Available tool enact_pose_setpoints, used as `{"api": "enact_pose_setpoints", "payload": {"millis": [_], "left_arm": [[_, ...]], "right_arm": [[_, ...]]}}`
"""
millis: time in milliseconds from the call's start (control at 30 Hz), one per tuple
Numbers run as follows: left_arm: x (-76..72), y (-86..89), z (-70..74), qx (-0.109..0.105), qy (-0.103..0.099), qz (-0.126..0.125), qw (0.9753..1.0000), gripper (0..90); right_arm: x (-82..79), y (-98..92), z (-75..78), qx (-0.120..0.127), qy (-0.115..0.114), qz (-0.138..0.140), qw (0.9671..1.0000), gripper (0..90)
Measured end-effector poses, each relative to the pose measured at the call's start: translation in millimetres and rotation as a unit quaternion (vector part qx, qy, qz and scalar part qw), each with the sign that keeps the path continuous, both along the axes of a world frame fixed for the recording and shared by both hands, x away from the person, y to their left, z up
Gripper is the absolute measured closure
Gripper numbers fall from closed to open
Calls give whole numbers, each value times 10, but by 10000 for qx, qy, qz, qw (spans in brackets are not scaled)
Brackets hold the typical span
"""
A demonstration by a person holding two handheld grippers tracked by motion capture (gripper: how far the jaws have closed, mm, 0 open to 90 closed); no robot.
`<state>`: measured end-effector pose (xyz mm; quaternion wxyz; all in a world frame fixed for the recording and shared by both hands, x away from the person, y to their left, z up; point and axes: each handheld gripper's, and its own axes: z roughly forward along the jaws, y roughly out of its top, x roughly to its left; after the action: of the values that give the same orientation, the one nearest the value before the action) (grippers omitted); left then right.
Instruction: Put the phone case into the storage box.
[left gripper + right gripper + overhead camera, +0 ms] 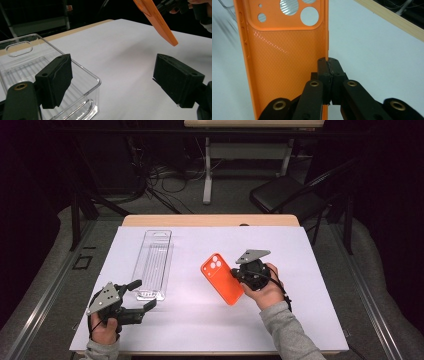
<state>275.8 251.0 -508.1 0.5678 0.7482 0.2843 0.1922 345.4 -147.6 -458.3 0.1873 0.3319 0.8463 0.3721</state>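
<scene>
Item: orange phone case [222, 278], centre of the high view, lifted clear of the white sheet [280, 320] and pinched by one side wall.
Right gripper [239, 273]: jaws closed tight on that wall; hand turned leftward, wrist low.
Left gripper [145, 295]: lower left, jaws spread wide, nothing held, parked beside the near end of the clear tray [152, 265].
Step judged: transfer in progress. Next move judged: case carried left, lowered into the tray.
</scene>
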Motion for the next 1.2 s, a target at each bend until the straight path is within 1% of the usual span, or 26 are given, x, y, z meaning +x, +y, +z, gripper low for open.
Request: {"api": "enact_pose_setpoints", "payload": {"millis": [133, 200, 233, 300, 400, 467, 500, 600, 700, 800, 933, 1067, 1133, 1200], "left_arm": [[35, -103, 26, -18, 153, -67, 9999, 158], [51, -159, 36, 60, 196, -109, 9997, 159], [63, -184, 45, 114, 210, -150, 9996, 159], [91, -236, 63, 114, 225, -222, 9994, 159], [136, -314, 107, 113, 254, -352, 9990, 159], [160, -366, 150, 179, 248, -398, 9987, 160], [176, -393, 170, 188, 252, -403, 9987, 160], [230, -472, 223, 227, 323, -256, 9989, 175], [280, -528, 260, 295, 336, -226, 9987, 225], [320, -582, 295, 354, 339, -227, 9985, 225], [400, -657, 363, 392, 473, -236, 9978, 226], [464, -750, 459, 456, 490, -314, 9973, 232], [484, -810, 500, 511, 452, -363, 9970, 234], [502, -873, 537, 545, 502, -411, 9964, 235]], "right_arm": [[-31, -4, -33, 163, -78, -32, 9998, 895], [-39, -2, -38, 122, -132, -44, 9998, 895], [-40, -9, -38, 142, -178, -55, 9997, 894], [-47, -17, -37, 230, -182, -93, 9995, 894], [-56, -26, -39, 315, -247, -94, 9992, 894], [-66, -29, -36, 341, -278, -120, 9990, 894], [-69, -30, -34, 355, -285, -131, 9989, 895], [-77, -42, -24, 459, -338, -182, 9982, 894], [-80, -49, -13, 511, -384, -206, 9977, 895], [-83, -54, -3, 566, -411, -243, 9973, 894], [-77, -70, 18, 631, -431, -291, 9967, 894], [-62, -66, 56, 768, -440, -321, 9956, 895], [-60, -46, 78, 812, -463, -317, 9951, 895], [-61, -21, 103, 854, -499, -317, 9946, 894]]}}
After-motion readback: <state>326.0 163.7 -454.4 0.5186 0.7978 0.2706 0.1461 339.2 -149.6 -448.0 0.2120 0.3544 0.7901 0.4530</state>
